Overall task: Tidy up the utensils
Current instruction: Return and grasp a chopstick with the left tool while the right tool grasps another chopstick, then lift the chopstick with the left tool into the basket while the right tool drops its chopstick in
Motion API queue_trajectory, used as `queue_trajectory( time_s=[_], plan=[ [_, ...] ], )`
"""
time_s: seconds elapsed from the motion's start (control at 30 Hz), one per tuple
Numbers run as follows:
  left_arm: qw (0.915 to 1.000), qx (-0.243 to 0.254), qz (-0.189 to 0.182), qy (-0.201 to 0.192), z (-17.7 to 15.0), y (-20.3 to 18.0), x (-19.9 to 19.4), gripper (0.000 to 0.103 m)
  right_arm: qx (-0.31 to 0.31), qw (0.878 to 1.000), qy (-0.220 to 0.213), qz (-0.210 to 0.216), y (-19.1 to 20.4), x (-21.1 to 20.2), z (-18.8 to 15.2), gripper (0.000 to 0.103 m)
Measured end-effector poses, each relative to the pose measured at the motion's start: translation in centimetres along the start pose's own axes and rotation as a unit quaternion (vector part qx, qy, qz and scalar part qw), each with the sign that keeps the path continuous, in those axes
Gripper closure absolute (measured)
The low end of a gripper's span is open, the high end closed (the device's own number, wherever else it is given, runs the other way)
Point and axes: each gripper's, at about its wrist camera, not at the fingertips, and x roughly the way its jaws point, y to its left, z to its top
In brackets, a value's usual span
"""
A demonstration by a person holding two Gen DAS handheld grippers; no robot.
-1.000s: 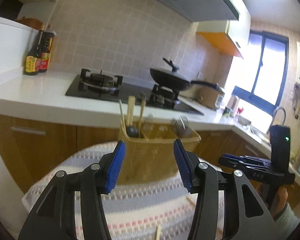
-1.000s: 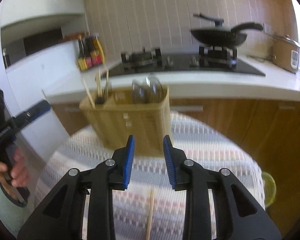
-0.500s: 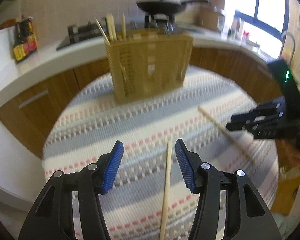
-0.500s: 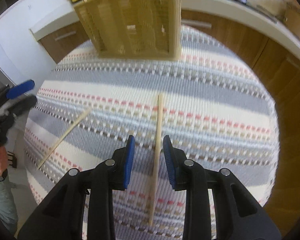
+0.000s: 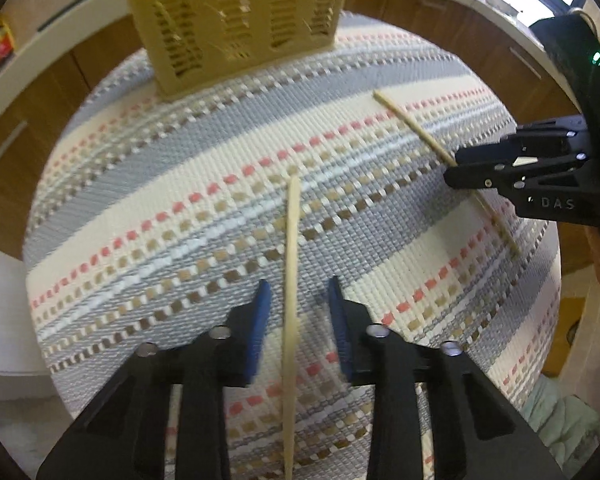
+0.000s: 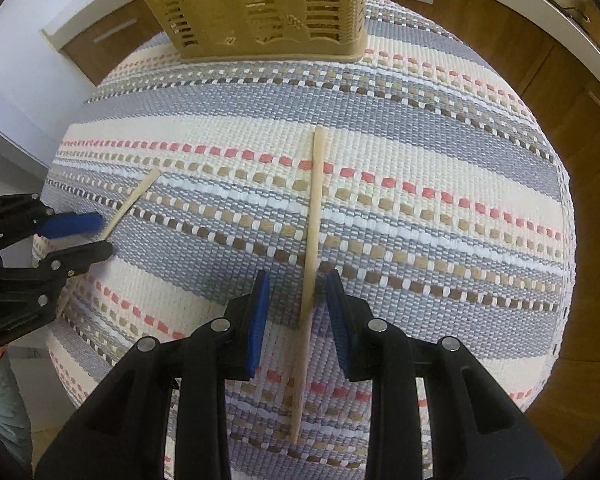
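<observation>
Separately, each wrist view shows its own chopstick lying on the striped mat (image 6: 420,128) before the basket (image 6: 260,4): left gripper (image 5: 298,312) straddles one chopstick (image 5: 291,280), right gripper (image 6: 296,304) the other chopstick (image 6: 314,216), both jaws apart, not gripping.

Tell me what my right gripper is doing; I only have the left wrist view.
Observer: The right gripper straddles a chopstick, with the jaws open and a gap on both sides.
Operator: Give me the stick's direction.
Observer: It runs lengthwise between the jaws, and its far end points toward the basket.
</observation>
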Motion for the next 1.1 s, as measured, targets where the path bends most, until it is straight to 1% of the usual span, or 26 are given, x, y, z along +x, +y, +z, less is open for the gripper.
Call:
queue_trajectory(
  time_s=[0.13, 0.2, 0.23, 0.3, 0.37, 0.43, 0.53, 0.63, 0.7, 0.73, 0.87, 0.97, 1.07, 1.1],
  plan=[
    [0.9997, 0.013, 0.019, 0.011, 0.7, -0.6, 0.5, 0.083, -0.018, 1.000, 0.008, -0.021, 1.1, 0.4, 0.7, 0.077],
    [0.9991, 0.021, 0.034, 0.016, 1.0, -1.3, 1.0, 0.083, -0.028, 0.999, 0.007, -0.032, 1.5, 0.8, 1.0, 0.081],
    [0.9987, 0.024, 0.041, 0.018, 1.1, -1.5, 1.1, 0.083, -0.036, 0.999, 0.005, -0.039, 1.9, 0.9, 1.0, 0.087],
    [0.9979, 0.030, 0.055, 0.017, 1.2, -2.1, 1.3, 0.090, -0.049, 0.998, -0.002, -0.047, 2.6, 1.0, 0.9, 0.090],
    [0.9977, 0.031, 0.060, 0.013, 1.3, -2.5, 1.4, 0.098, -0.057, 0.997, -0.008, -0.046, 3.1, 1.0, 0.6, 0.096],
    [0.9971, 0.028, 0.070, 0.005, 1.4, -2.8, 1.4, 0.099, -0.064, 0.997, -0.014, -0.050, 3.7, 1.1, 0.3, 0.096],
    [0.9967, 0.022, 0.076, -0.018, 0.9, -3.4, 1.3, 0.099, -0.070, 0.997, -0.022, -0.032, 3.8, 0.6, -0.5, 0.099],
    [0.9968, 0.009, 0.045, -0.065, -0.2, -3.1, -0.4, 0.099, -0.073, 0.996, -0.042, -0.012, 3.9, -0.1, -0.8, 0.099],
    [0.9951, -0.005, 0.022, -0.096, -0.9, -2.3, -2.2, 0.099, -0.074, 0.996, -0.054, -0.006, 3.7, -0.8, -1.0, 0.099],
    [0.9942, -0.010, 0.016, -0.106, -1.3, -1.6, -2.9, 0.099, -0.075, 0.995, -0.062, -0.003, 3.4, -1.5, -1.1, 0.099],
    [0.9875, -0.021, 0.012, -0.156, -1.4, -1.1, -5.6, 0.099, -0.075, 0.993, -0.092, 0.012, 3.2, -3.4, -1.1, 0.099],
    [0.9828, -0.025, 0.004, -0.183, -1.3, -1.2, -7.0, 0.099, -0.077, 0.990, -0.112, 0.026, 2.5, -4.6, -0.6, 0.099],
    [0.9768, -0.028, -0.001, -0.212, -1.0, -1.1, -8.6, 0.099, -0.085, 0.984, -0.150, 0.035, 2.8, -6.8, -0.5, 0.099],
    [0.9735, -0.030, -0.001, -0.227, -1.0, -1.1, -9.3, 0.099, -0.087, 0.982, -0.161, 0.037, 2.8, -7.4, -0.5, 0.099]
  ],
)
